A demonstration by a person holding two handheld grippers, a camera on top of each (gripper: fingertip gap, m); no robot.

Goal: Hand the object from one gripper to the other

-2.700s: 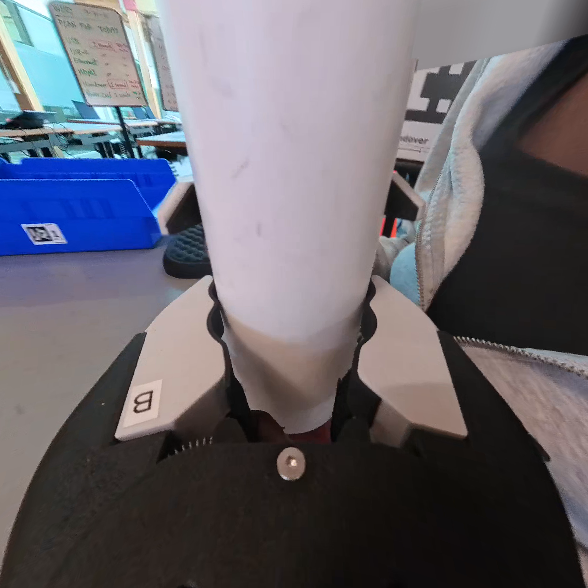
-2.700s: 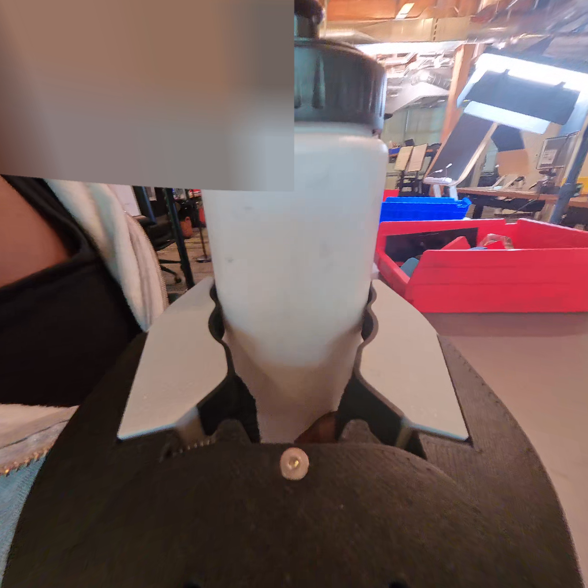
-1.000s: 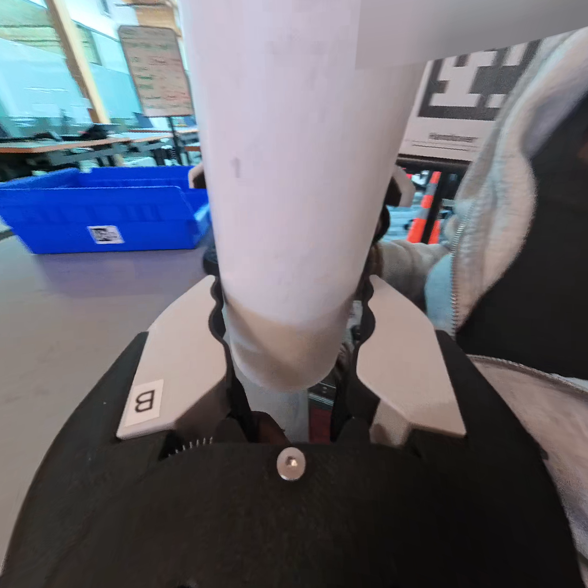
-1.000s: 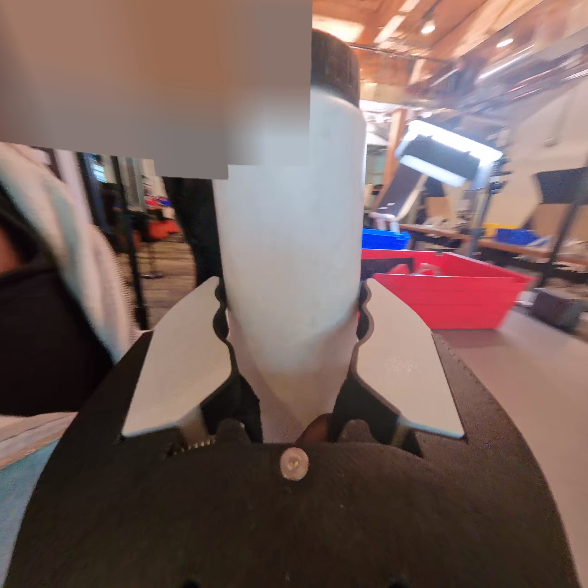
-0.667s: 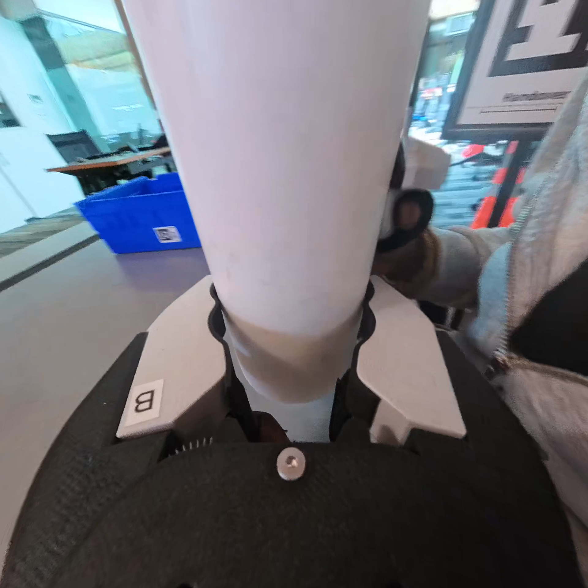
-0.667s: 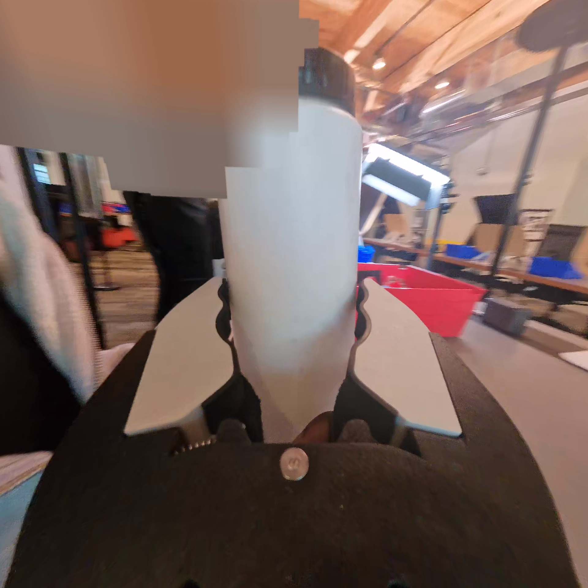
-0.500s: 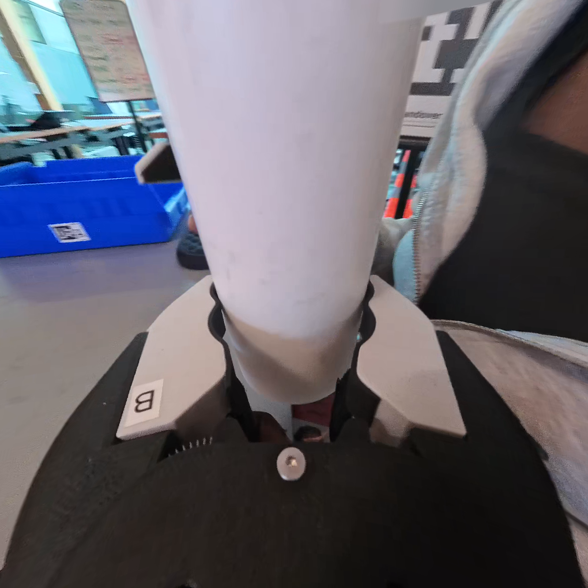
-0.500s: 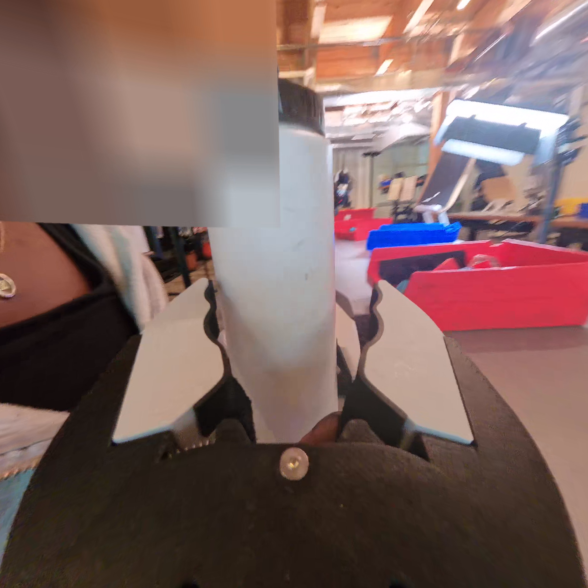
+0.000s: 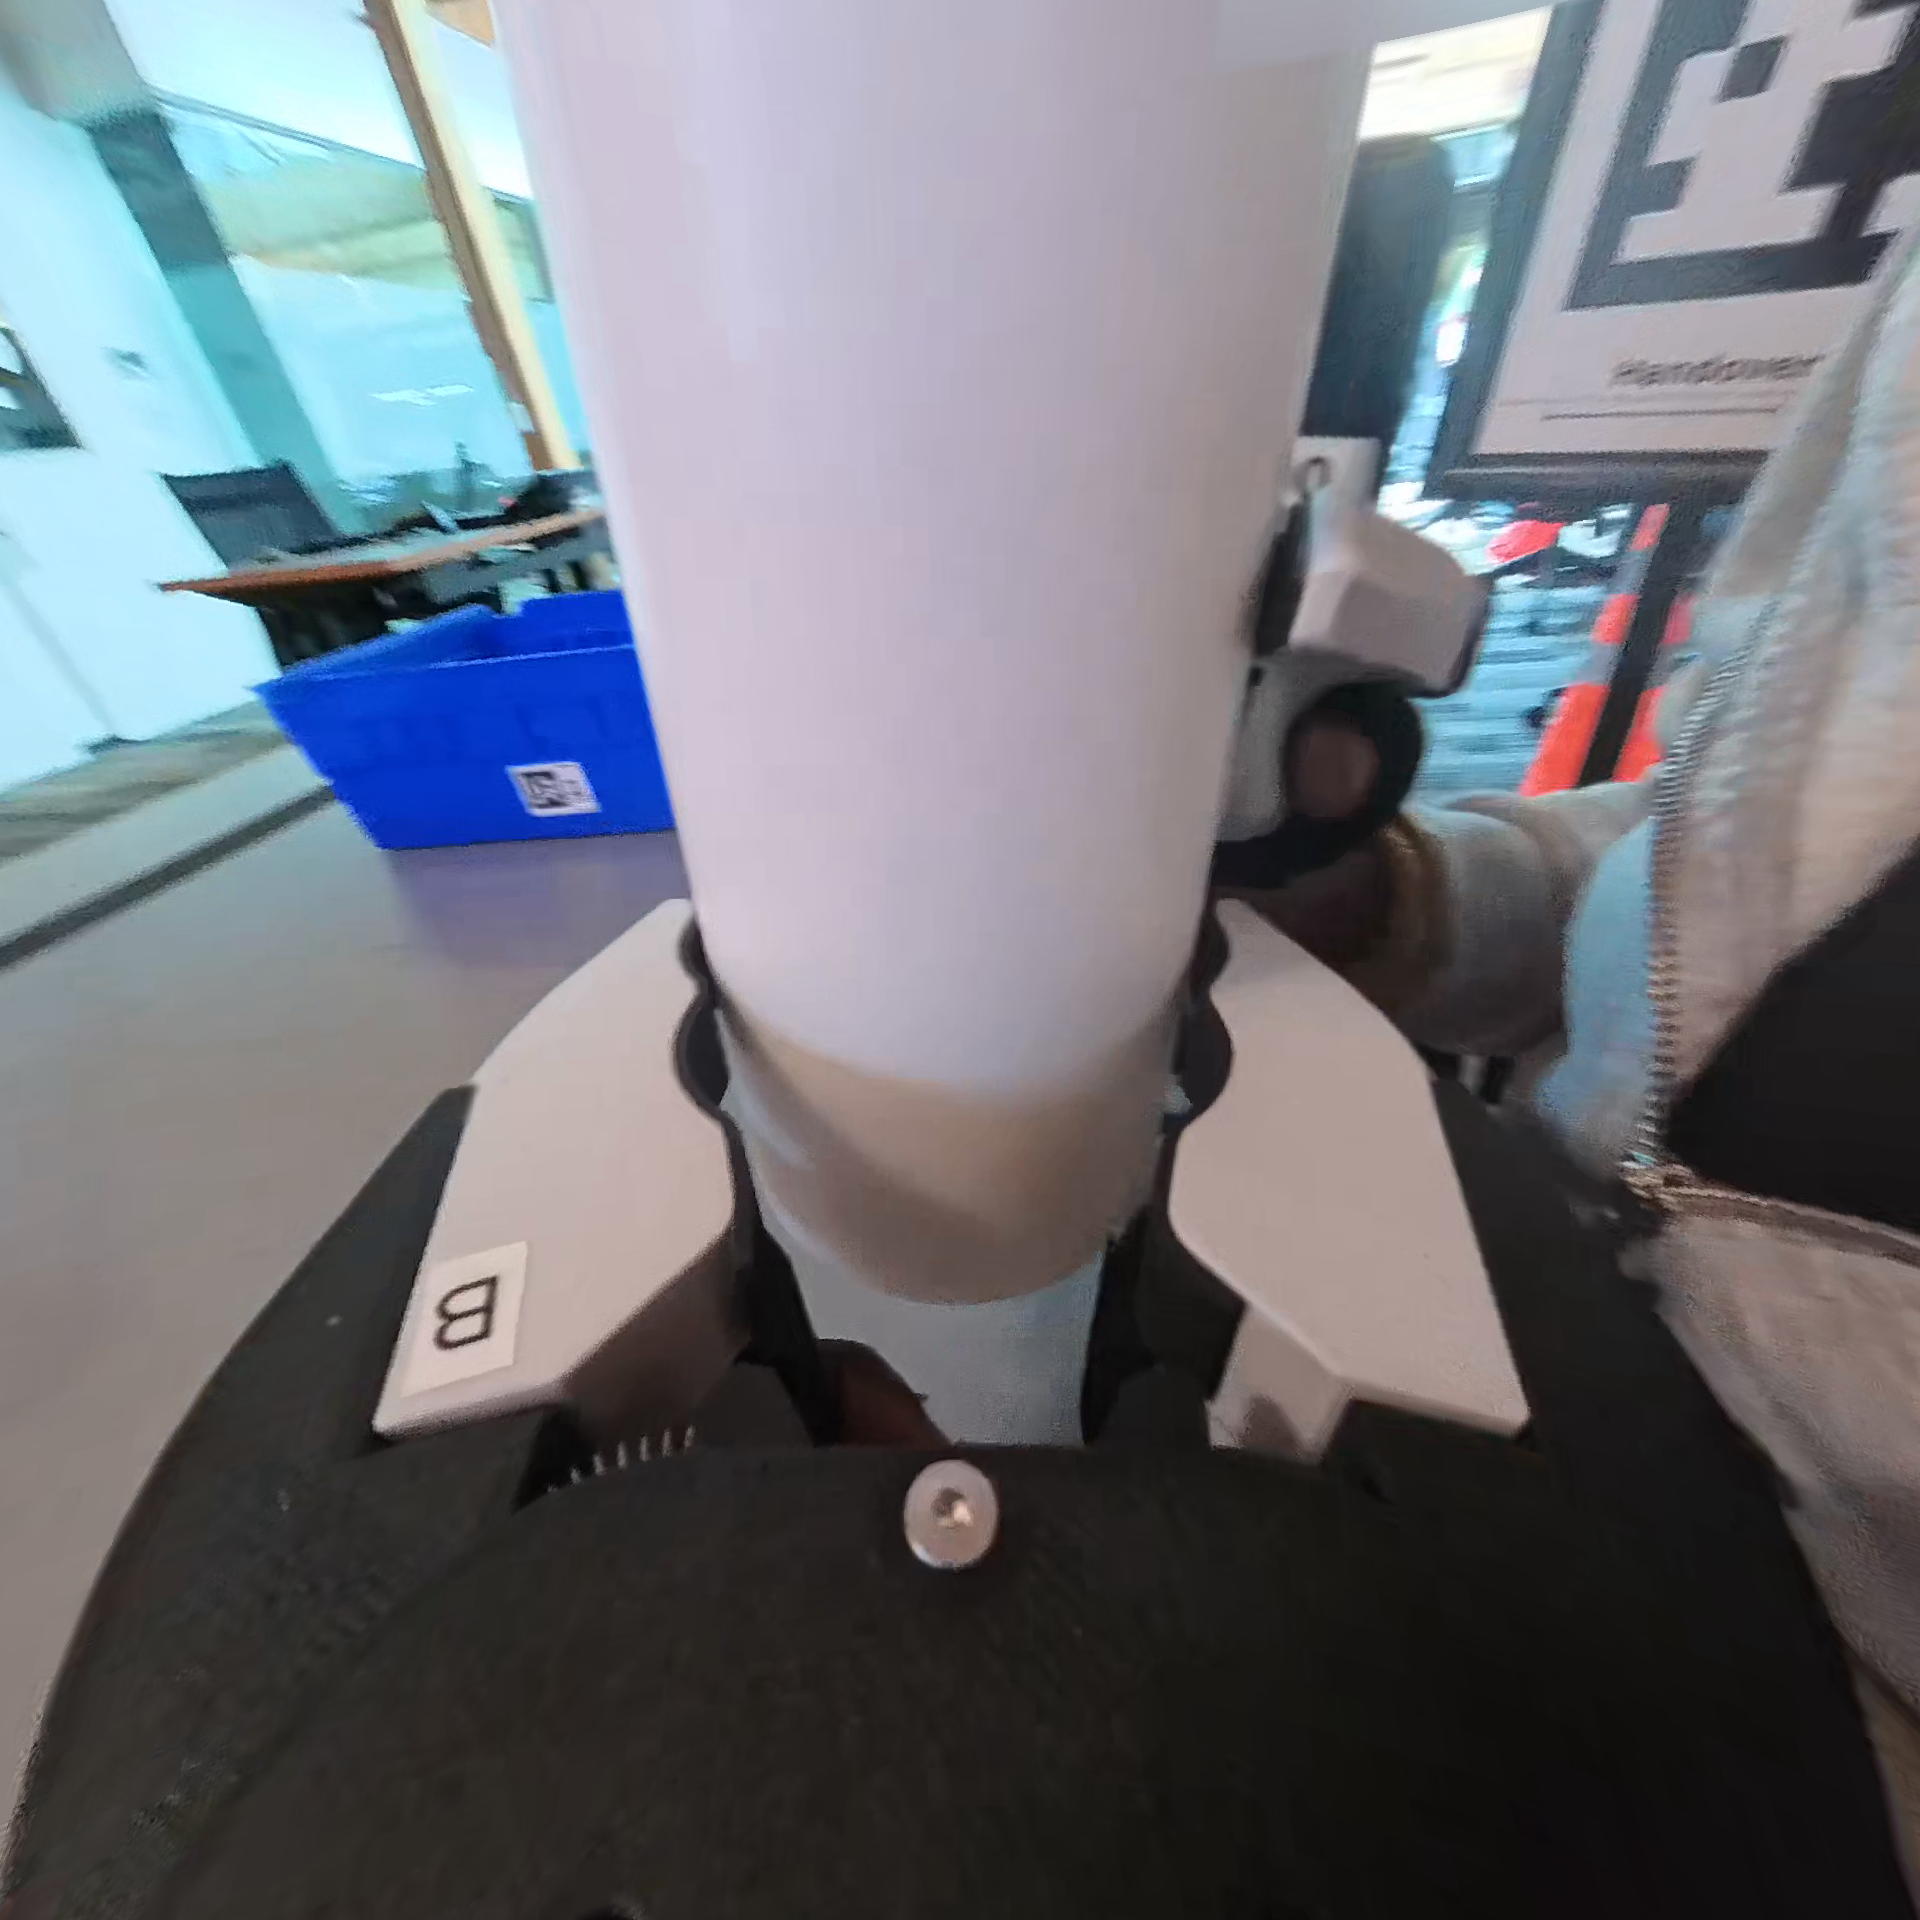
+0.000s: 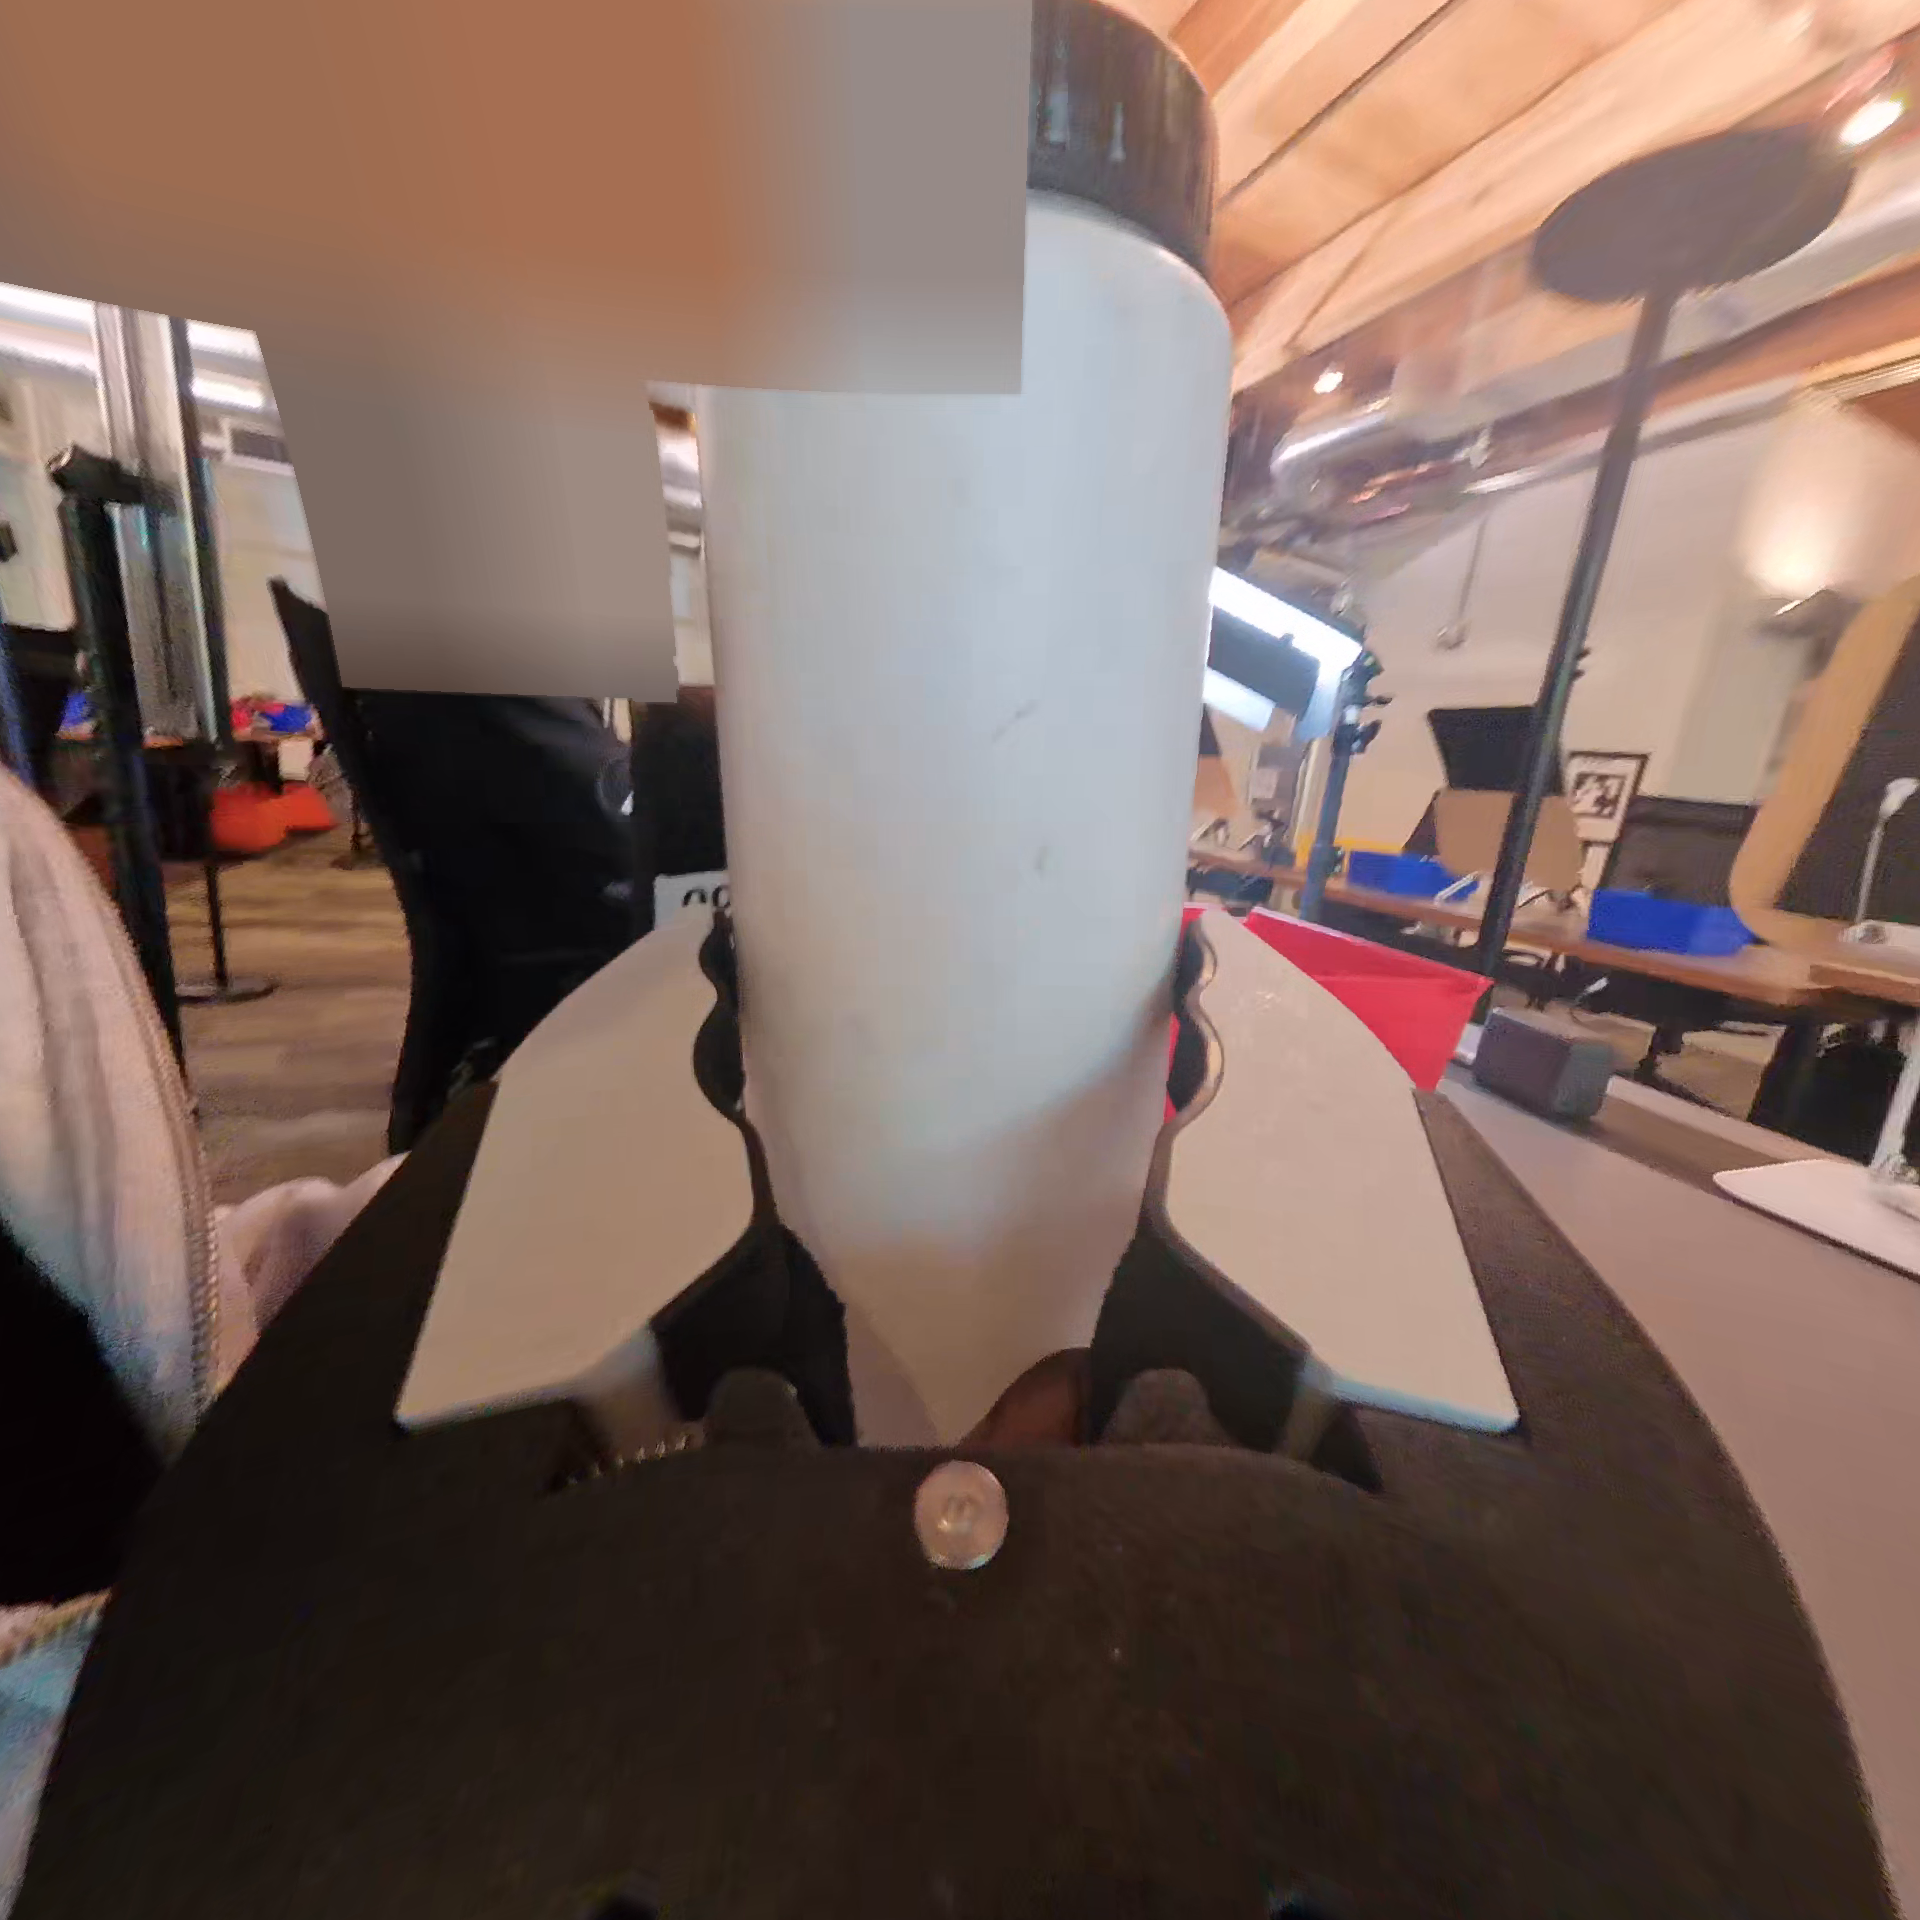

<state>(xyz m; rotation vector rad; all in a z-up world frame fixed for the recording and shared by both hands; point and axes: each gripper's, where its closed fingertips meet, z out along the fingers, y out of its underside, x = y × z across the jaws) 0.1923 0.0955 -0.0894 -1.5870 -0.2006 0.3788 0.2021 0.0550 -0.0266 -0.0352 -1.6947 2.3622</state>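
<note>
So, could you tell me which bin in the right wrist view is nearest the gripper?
The red bin, showing just past the right gripper: it alone is red, while both blue bins sit farther back on a long table.

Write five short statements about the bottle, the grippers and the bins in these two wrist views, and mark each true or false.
1. The left gripper has its jaws closed on the white bottle. True.
2. The right gripper is open and empty. False: its jaws also clamp the bottle.
3. The bottle's cap is red. False: it is black.
4. A blue bin sits on the table. True.
5. The red bin hangs from the right gripper. False: it stands behind it.
</note>
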